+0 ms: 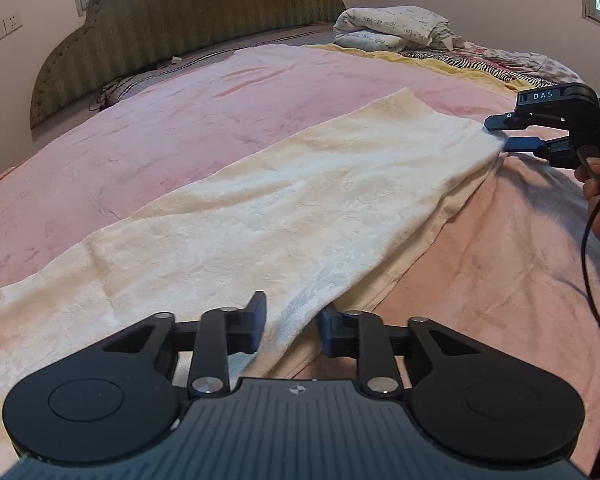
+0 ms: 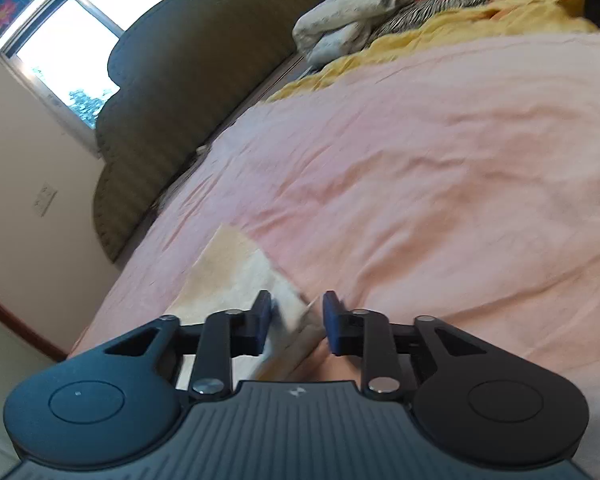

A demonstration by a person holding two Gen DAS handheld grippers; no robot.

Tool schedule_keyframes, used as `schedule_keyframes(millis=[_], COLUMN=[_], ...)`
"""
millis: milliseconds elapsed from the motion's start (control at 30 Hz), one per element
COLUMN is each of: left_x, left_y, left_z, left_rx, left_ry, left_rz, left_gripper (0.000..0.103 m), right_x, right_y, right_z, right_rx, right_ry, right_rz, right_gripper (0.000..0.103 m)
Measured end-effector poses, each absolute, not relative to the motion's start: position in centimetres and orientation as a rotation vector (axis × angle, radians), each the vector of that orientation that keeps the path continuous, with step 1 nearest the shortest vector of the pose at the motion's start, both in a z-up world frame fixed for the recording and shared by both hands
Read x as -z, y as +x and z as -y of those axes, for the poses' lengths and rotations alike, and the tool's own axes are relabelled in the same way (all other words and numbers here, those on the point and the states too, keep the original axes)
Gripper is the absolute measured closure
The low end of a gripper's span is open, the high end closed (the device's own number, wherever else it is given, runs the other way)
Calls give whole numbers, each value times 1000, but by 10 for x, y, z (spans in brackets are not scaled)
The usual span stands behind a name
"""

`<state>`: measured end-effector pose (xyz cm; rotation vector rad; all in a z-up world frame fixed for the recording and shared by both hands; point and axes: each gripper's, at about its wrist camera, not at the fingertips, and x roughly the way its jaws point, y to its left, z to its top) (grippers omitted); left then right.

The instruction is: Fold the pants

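Cream pants (image 1: pixel 260 216) are lying flat on the pink bedspread (image 1: pixel 180 120), long axis running diagonally from the left gripper (image 1: pixel 292 326) up to the right gripper (image 1: pixel 504 136), away from the headboard (image 1: pixel 160 32) side. Left gripper is angling down over the near end, jaws spread, cloth lying between them unpinched. Right gripper, a hand (image 1: pixel 598 192) on its handle, is pointing in at the far corner, jaws apart around the cloth edge.
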<state>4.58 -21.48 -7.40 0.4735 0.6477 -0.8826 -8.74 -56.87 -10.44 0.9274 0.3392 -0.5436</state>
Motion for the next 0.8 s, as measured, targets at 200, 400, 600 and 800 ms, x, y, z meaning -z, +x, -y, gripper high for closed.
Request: schedule_keyframes(millis=[200,400,600,800], left_x=[35,33,72,56], left_y=[66,115,183,167], left_z=[193,183,191,174], left_rx=[913,623,436,476], left_ry=[297,370,436,382], left_rz=[-641,-689,-798,-765], left_gripper=[29,26,21,20], right_x=[56,64,75,53], right_y=[-53,62,127,105], right_z=[524,459,460,441], right_rx=[430,18,40,27], right_ry=[501,125,81,35], right_rz=[-335,-729,-803,-778], right_gripper=[49,38,35,35])
